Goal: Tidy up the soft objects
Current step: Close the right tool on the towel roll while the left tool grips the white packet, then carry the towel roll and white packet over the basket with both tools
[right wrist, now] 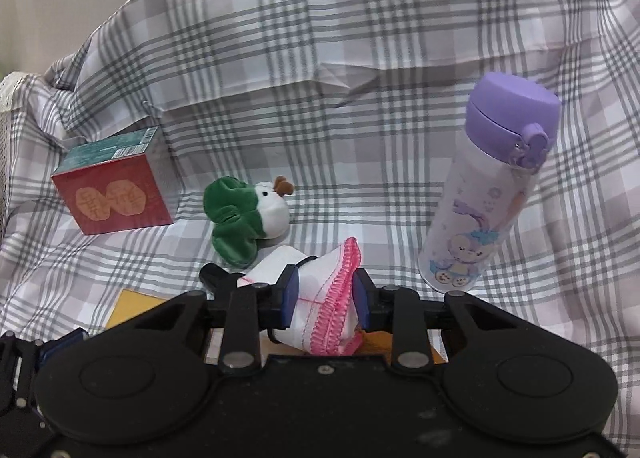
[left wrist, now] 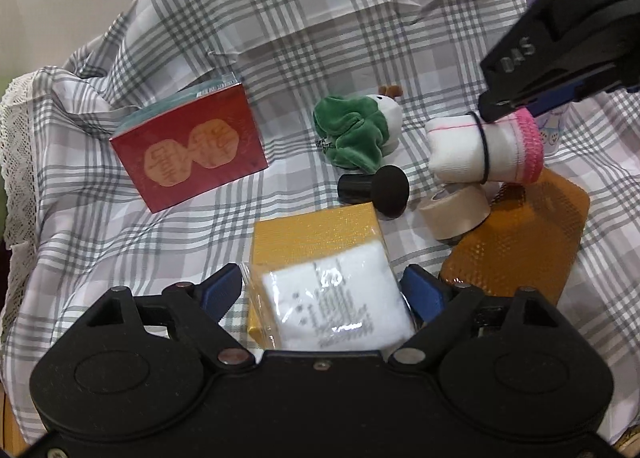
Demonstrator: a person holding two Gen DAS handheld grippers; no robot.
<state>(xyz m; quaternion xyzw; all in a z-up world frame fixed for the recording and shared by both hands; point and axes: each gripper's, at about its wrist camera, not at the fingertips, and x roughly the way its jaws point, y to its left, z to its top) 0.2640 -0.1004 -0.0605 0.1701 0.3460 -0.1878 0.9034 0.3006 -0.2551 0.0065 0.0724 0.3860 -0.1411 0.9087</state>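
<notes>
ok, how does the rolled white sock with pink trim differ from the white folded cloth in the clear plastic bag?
The rolled white sock with pink trim is a bare roll bound by a black band; the white folded cloth in the clear plastic bag is flat, square and sealed. The sock is pinched in the right claw; the bagged cloth lies on a gold box, between the left claw's open fingers, ungripped. Both are soft and white.

box: red-fronted box (left wrist: 192, 156) with teal top, standing on the plaid cloth (left wrist: 280, 18)
bottle: purple-lidded bottle (right wrist: 488, 194), upright
tape: beige tape roll (left wrist: 456, 214) beside black knob (left wrist: 380, 190)
</notes>
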